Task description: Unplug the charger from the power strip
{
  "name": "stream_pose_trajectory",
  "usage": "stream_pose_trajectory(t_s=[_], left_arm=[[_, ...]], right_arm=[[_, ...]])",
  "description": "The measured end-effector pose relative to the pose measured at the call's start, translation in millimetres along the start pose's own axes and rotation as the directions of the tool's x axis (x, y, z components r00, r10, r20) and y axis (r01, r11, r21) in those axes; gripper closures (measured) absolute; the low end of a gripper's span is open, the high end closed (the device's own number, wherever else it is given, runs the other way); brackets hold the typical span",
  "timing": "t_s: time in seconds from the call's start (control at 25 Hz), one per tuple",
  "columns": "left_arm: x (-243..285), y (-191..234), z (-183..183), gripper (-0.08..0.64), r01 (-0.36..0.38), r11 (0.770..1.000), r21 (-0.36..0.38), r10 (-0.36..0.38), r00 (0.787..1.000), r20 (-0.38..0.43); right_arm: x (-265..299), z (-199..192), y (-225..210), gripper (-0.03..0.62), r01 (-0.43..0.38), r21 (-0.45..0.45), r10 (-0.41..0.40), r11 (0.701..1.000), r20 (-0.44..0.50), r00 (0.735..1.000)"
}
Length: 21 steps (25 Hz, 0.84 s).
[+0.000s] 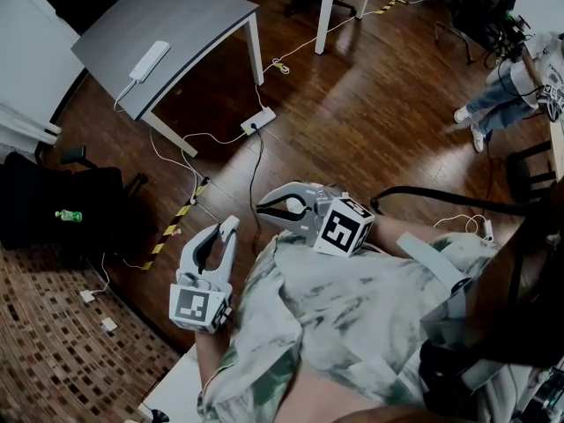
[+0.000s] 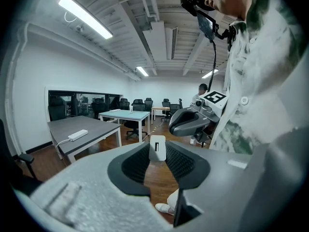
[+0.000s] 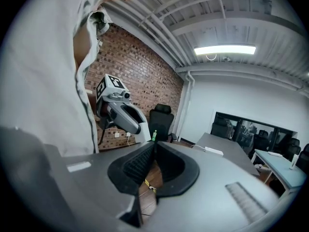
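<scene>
My left gripper [image 2: 157,151] is shut on a small white charger [image 2: 157,146], whose slotted face looks back at the camera from between the jaw tips. In the head view this left gripper [image 1: 229,227] hangs in front of the person's torso, over the wooden floor. My right gripper [image 1: 263,208] is beside it, tips together, with nothing in it; the right gripper view shows the right gripper [image 3: 153,146] the same way. A white power strip [image 1: 150,60] lies on the grey table [image 1: 189,20], well away from both grippers. A second strip [image 1: 257,122] lies on the floor with cables in it.
A black office chair [image 1: 62,205] with a green bottle [image 1: 68,215] stands at the left. Yellow-black tape [image 1: 176,223] and loose cables run across the floor. Another person [image 1: 502,95] stands at the far right. A light table [image 2: 120,114] and chairs fill the room's back.
</scene>
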<state>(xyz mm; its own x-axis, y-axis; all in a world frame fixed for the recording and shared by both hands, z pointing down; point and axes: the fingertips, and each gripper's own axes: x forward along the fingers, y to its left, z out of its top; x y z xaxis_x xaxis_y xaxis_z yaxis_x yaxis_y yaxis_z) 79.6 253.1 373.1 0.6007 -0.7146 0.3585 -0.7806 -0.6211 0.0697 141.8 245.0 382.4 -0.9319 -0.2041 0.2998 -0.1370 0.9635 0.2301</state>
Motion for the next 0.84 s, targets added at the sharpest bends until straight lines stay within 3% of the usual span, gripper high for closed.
stream_pose_trajectory(t_s=[0.84], left_arm=[[35,-4,1,0.451,0.037,0.999,-0.002,-0.037,0.999,0.005]], right_arm=[[-12,-23,-19,0.578,0.008,0.047,-0.007,0.999,-0.026,1.000]])
